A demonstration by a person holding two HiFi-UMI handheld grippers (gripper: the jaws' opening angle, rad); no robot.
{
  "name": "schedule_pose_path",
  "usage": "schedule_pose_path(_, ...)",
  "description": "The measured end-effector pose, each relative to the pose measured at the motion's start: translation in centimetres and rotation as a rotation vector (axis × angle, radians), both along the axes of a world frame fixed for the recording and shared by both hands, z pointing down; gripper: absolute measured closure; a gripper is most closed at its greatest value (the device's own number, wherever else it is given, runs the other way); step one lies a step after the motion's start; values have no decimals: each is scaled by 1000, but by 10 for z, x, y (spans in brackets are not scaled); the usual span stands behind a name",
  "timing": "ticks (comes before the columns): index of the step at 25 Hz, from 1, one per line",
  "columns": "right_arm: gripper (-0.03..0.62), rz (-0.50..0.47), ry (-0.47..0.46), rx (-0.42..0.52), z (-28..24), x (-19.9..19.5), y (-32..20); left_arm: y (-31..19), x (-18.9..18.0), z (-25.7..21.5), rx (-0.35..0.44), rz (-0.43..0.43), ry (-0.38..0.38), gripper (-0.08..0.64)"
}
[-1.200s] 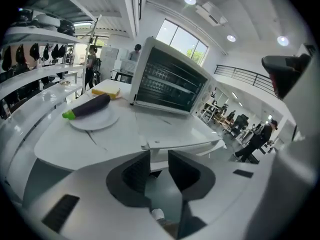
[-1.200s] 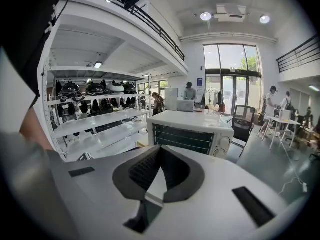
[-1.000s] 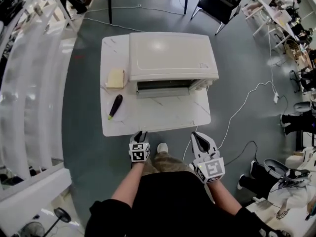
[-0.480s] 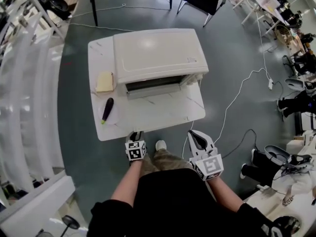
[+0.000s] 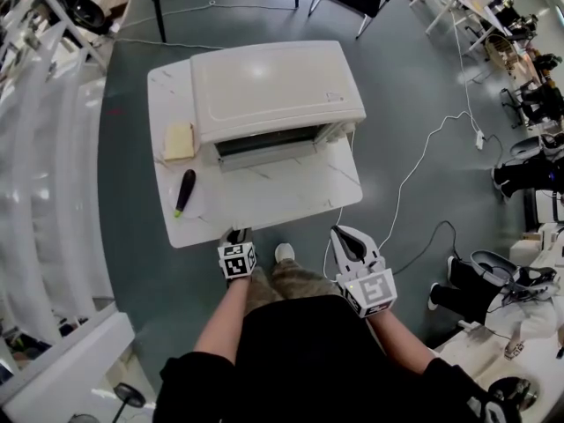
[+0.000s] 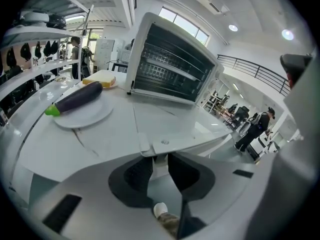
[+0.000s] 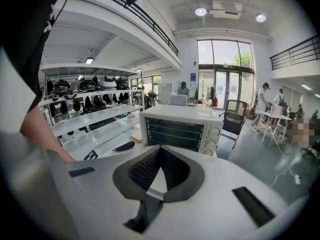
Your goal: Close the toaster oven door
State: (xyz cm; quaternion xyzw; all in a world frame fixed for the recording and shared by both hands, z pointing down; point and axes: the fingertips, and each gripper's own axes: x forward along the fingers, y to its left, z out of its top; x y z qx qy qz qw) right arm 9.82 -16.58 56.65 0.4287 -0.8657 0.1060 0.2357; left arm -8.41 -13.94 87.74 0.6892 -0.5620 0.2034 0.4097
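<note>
Left tool (image 6: 159,160): jaws slightly apart, nothing between, held just off near edge of table (image 5: 264,205). Right tool (image 7: 159,148): jaw tips meeting, empty, off table's near right corner. Toaster oven (image 5: 273,86) at table's far side, front facing person, racks showing; door position unclear. Left of it yellow block (image 5: 179,140); eggplant (image 5: 184,189) on plate (image 6: 90,118).
</note>
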Motion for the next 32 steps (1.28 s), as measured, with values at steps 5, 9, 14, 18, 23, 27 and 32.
schedule_pose_path(5, 571, -11, -20, 12, -2, -5, 1, 1, 1, -5, -5, 0, 4, 456)
schedule_pose_path(9, 571, -1, -21, 6, -5, -5, 0, -2, 2, -10, -7, 6, -3, 457)
schedule_pose_path(14, 571, -11, -15, 32, -9, -4, 3, 0, -1, -15, -12, 4, -19, 459)
schedule_pose_path(18, 571, -4, -43, 52, -19, -7, 4, 0, -2, -26, -8, 8, -18, 463)
schedule_pose_path(23, 571, -19, -73, 71, -26, -15, 7, -3, -5, -38, 3, 15, -14, 465)
schedule_pose_path(27, 571, -25, -71, 86, -31, -17, 7, -3, -4, -49, -6, 7, -9, 468)
schedule_pose_path(32, 571, -12, -76, 97, -35, -17, 3, -3, -5, -59, -11, 4, -13, 468)
